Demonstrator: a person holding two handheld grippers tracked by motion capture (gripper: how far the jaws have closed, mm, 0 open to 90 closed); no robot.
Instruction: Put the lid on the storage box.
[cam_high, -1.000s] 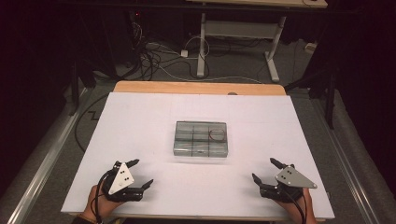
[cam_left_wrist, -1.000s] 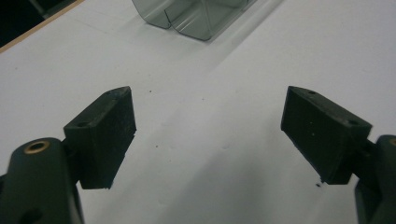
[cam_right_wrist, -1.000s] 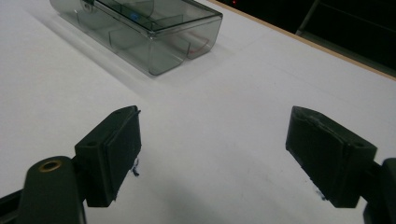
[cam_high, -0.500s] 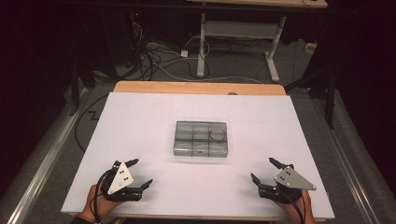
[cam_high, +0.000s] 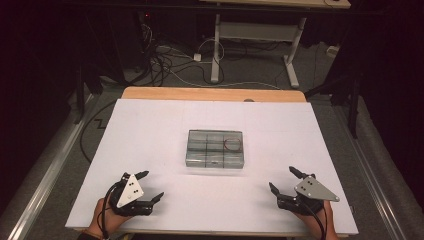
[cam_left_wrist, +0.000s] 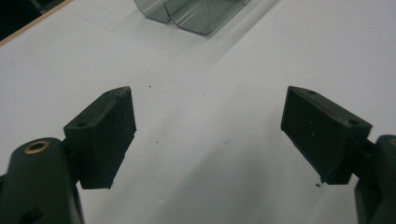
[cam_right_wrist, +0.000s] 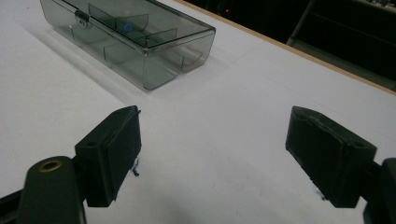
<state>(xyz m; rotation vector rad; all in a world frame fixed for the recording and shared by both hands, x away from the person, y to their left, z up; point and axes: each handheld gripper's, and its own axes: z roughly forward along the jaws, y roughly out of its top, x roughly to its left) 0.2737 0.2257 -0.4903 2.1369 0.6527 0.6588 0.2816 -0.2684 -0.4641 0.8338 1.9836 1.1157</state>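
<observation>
You are holding both grippers low over the near edge of the white desk (cam_high: 150, 125), the left gripper (cam_high: 148, 186) at the near left and the right gripper (cam_high: 283, 180) at the near right, each with its jaws spread wide and gripping nothing. The clear compartment box (cam_high: 216, 148) is lying at the middle of the desk, lid closed, well apart from both grippers and farther from you than either. This is judged to be the opening step, an approach not yet begun. The next move is likely calling for you to carry both grippers forward and inward to the box, one to steady it and one to work the front latch (cam_right_wrist: 82, 19).

The high view is showing the box's grid of compartments and a thin reddish ring (cam_high: 232, 145) in the far right one. The right gripper view is giving the box (cam_right_wrist: 126, 42) from the side, with its dividers and latch. The left gripper view is catching a corner of the box (cam_left_wrist: 191, 14) at the top edge.
</observation>
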